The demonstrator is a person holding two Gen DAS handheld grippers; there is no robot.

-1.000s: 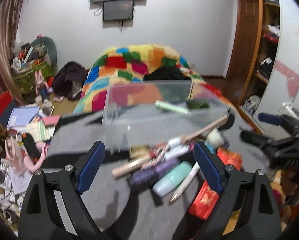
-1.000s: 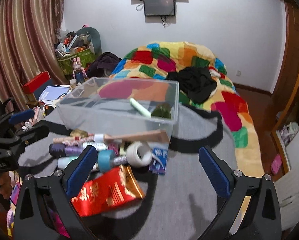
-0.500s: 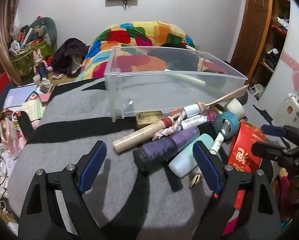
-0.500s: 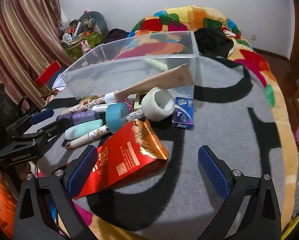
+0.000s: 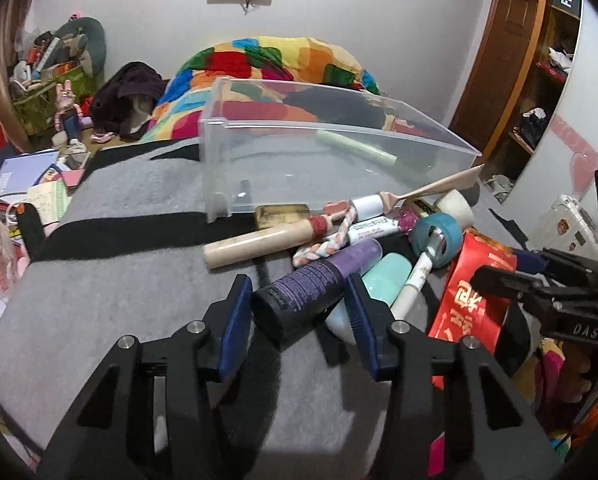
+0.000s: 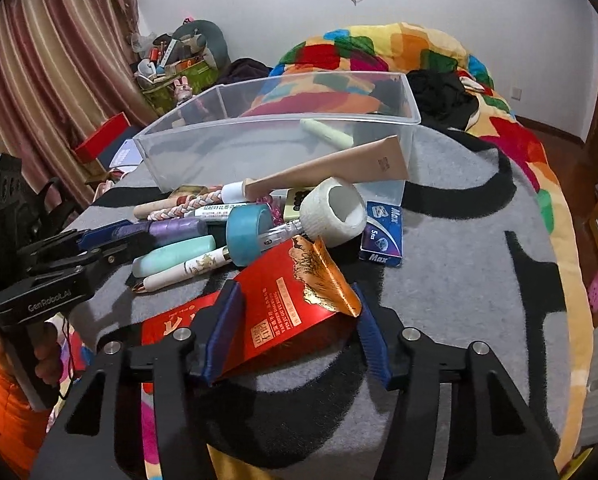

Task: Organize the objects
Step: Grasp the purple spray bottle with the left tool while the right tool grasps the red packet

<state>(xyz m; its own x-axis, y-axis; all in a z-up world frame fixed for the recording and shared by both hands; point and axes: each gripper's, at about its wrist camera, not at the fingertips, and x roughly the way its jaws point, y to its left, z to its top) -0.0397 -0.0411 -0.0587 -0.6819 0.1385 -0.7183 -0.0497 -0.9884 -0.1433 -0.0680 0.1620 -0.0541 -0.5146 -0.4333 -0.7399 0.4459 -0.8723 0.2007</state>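
Note:
A clear plastic bin [image 5: 339, 152] stands on the grey blanket [image 5: 119, 300] and holds a pale green tube [image 5: 355, 146]. In front of it lies a pile of small items. My left gripper [image 5: 299, 316] straddles the dark cap end of a purple bottle [image 5: 315, 284], with small gaps at both pads. My right gripper [image 6: 295, 332] straddles a red and gold packet [image 6: 295, 292], its pads at the packet's edges. The pile also holds a mint tube [image 6: 175, 254], a blue tape roll [image 6: 249, 236], a white tape roll [image 6: 333, 210], a beige tube [image 6: 331, 168] and a pen [image 6: 187, 272].
A blue Max box [image 6: 383, 234] lies right of the pile. A colourful quilt [image 6: 399, 56] covers the bed behind the bin. Clutter and books [image 5: 27, 176] sit on the floor to the left. A wooden shelf unit [image 5: 539, 60] stands on the right.
Both grippers have moved down and forward into the pile and narrowed. The left now brackets the purple bottle, the right brackets the red packet.

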